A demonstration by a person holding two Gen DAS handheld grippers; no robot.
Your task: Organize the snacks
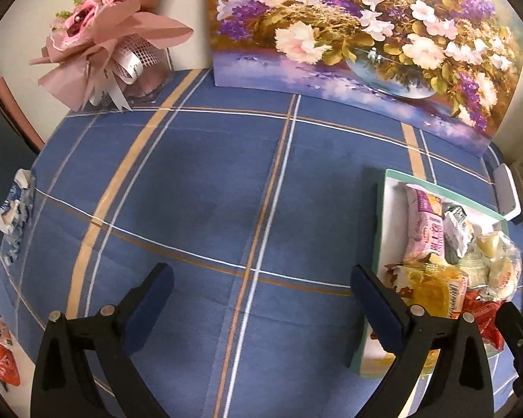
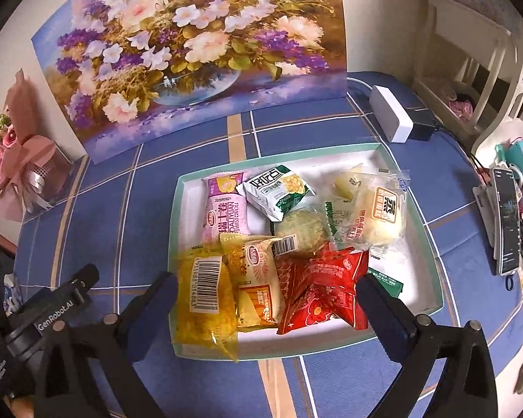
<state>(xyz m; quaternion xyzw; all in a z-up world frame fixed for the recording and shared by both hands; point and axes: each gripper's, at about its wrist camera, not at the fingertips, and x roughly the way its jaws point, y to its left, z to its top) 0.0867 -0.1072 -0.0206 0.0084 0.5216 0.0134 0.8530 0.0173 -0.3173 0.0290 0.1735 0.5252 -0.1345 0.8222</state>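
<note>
A white tray with a green rim (image 2: pixel 425 240) on the blue checked tablecloth holds several snack packets: a pink roll (image 2: pixel 225 209), a green-white pack (image 2: pixel 279 190), a clear bun pack (image 2: pixel 376 216), a red pack (image 2: pixel 320 285), a cream-orange pack (image 2: pixel 258 278) and a yellow pack (image 2: pixel 204 299) that overhangs the near rim. My right gripper (image 2: pixel 265 296) is open and empty, just above the tray's near side. My left gripper (image 1: pixel 261 282) is open and empty over bare cloth, left of the tray (image 1: pixel 378 230). The left gripper's body (image 2: pixel 48 317) shows in the right wrist view.
A flower painting (image 1: pixel 348 28) leans on the wall at the back. A pink bouquet (image 1: pixel 101 38) stands at the back left. A crumpled wrapper (image 1: pixel 14 209) and an orange packet (image 1: pixel 0 358) lie at the left edge. A white box (image 2: pixel 388 113) and a phone (image 2: pixel 505 223) are on the right.
</note>
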